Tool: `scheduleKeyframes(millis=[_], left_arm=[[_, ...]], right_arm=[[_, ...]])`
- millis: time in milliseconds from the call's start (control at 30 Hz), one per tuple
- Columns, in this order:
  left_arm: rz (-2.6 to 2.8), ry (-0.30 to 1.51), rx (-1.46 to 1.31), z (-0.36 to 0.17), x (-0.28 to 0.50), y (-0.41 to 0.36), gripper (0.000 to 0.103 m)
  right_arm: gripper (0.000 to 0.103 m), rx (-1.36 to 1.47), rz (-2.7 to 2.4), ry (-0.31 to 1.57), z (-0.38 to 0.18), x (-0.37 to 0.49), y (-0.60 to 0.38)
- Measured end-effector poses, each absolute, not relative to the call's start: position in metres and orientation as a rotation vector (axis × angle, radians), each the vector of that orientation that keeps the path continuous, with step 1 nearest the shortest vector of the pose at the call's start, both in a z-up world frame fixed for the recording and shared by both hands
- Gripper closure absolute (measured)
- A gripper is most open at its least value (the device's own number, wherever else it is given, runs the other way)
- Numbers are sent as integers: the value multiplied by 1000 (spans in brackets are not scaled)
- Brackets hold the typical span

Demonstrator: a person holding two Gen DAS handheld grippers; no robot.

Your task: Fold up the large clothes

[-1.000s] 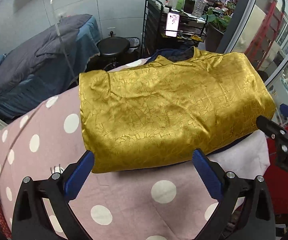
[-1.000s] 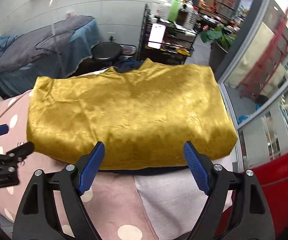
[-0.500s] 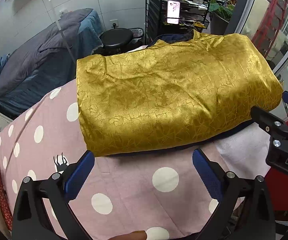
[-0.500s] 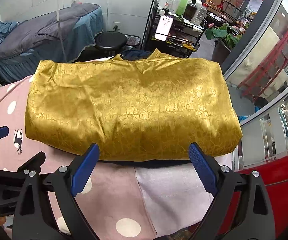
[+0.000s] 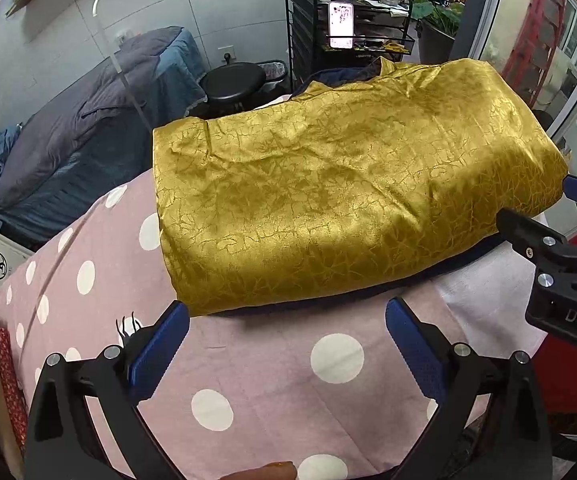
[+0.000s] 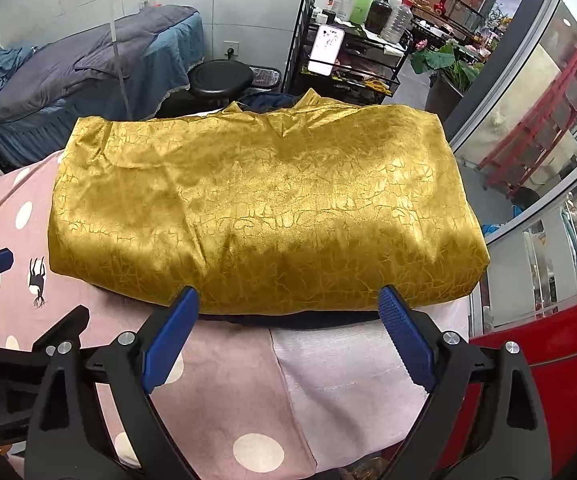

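A gold patterned garment [image 5: 348, 200] lies folded into a wide rectangle on the pink polka-dot table cover [image 5: 272, 392]; a dark navy lining shows along its near edge and at the collar. It also shows in the right wrist view [image 6: 264, 208]. My left gripper [image 5: 286, 344] is open and empty, just short of the garment's near edge. My right gripper [image 6: 288, 332] is open and empty, its fingertips at the garment's near edge. The right gripper also shows at the right of the left wrist view [image 5: 560, 240].
A white cloth patch [image 6: 348, 376] covers the table's near right corner. Behind the table stand a black stool [image 5: 232, 82], a massage bed with grey bedding [image 5: 88, 120], a black rack with bottles and a phone [image 5: 352, 20], and a floor lamp [image 5: 120, 40]. Glass wall at right.
Both grippers have drawn back a little toward me from the folded garment and stay open. The garment has not moved.
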State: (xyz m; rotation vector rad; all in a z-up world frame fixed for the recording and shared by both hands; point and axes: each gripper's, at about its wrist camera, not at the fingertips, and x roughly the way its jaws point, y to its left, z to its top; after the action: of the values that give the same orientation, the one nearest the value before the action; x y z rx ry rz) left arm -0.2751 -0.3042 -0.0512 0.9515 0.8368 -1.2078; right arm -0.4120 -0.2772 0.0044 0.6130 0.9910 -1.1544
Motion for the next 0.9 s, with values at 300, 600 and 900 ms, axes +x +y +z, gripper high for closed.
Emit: scheduleKeyframes(millis=[300,600,900], left_arm=[[-1205,848,952,-53,-273,-304,6],[-1218,823,962,-53,-278,-304,6],[-1226,830,970,-53,-280,-304,6]], right_arm=[[13,608,-1151,1003,3,-411,-278],[13,610,-1148,1008,1,-410,-277],[13,611,-1145,1012,-1,-410,-277]])
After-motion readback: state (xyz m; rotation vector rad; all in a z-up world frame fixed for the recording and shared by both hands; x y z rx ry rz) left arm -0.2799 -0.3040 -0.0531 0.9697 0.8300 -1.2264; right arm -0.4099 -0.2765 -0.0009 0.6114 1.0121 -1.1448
